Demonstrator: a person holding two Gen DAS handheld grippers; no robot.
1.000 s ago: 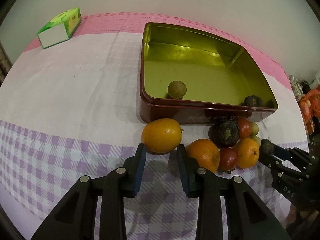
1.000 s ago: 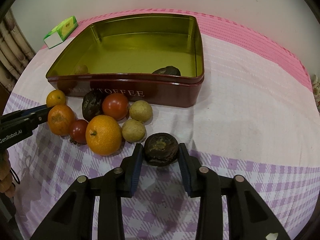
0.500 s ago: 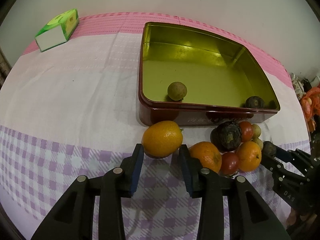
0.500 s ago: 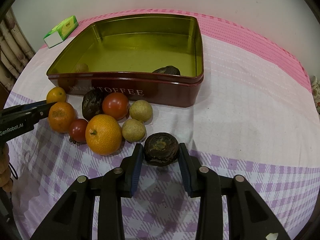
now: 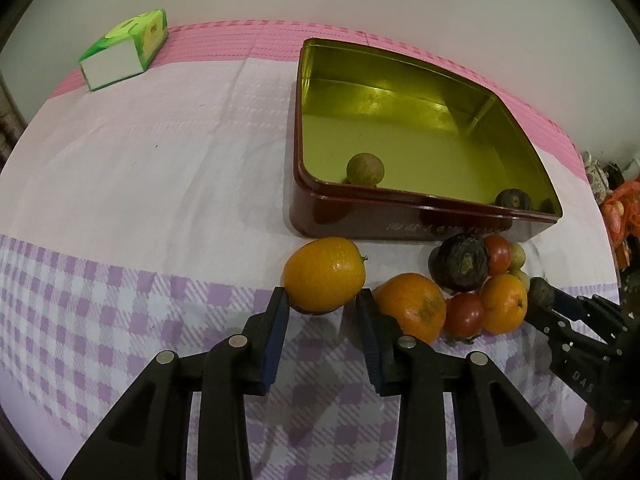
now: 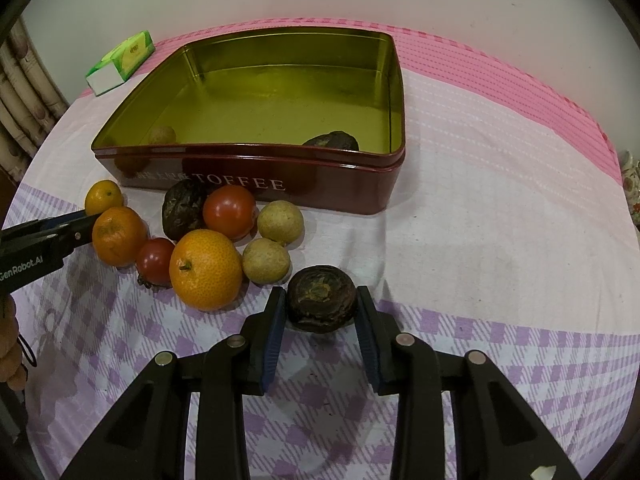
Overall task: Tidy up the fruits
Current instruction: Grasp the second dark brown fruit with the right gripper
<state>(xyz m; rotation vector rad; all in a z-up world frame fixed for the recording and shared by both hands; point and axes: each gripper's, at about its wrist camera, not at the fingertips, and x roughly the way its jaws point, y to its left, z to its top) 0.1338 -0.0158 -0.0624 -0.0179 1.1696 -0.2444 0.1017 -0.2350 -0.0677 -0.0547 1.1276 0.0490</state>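
Left wrist view: an orange (image 5: 324, 272) is gripped by the left tool (image 5: 322, 304), a dark fruit (image 6: 321, 304) by the right tool (image 6: 321, 310); either could be dropped through a loose squeeze.

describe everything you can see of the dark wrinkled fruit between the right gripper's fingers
The dark fruit is round, brown-black and wrinkled, with a paler, rough patch on top. It sits on the checked purple tablecloth, in front of the toffee tin, apart from the heap of fruit to its left. The right gripper brackets it, blue-padded fingers against or nearly against each side; a firm grip cannot be confirmed.
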